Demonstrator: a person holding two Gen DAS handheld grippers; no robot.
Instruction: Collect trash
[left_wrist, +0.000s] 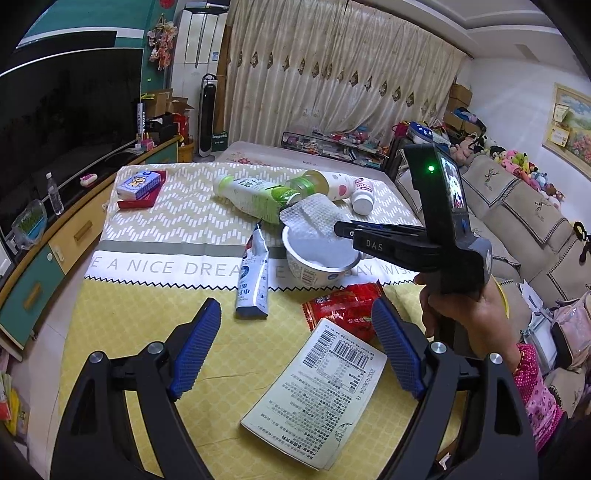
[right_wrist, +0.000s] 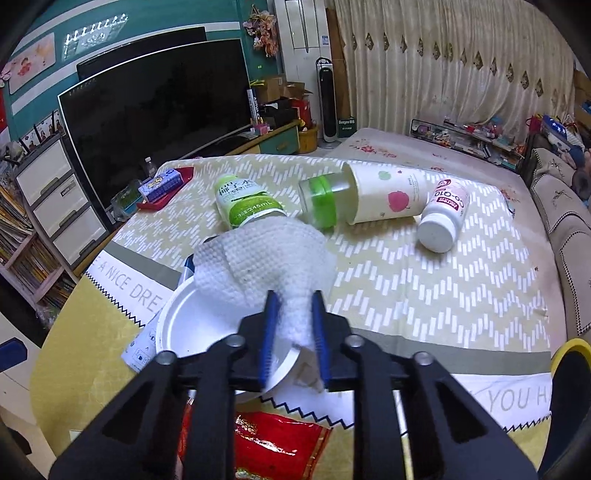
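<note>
Right gripper (right_wrist: 295, 332) clamps the white tissue (right_wrist: 266, 251) over the paper bowl (right_wrist: 177, 325).
Left gripper (left_wrist: 291, 350) hangs wide open, empty, above a flat printed carton (left_wrist: 314, 398); only its view shows the milk pouch (left_wrist: 253, 280). Beyond, toppled bottles (right_wrist: 384, 195) lie on the tablecloth (right_wrist: 406, 277).

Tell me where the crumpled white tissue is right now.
In the right wrist view the tissue sits centre frame, pinched by the right gripper above the white bowl.
</note>
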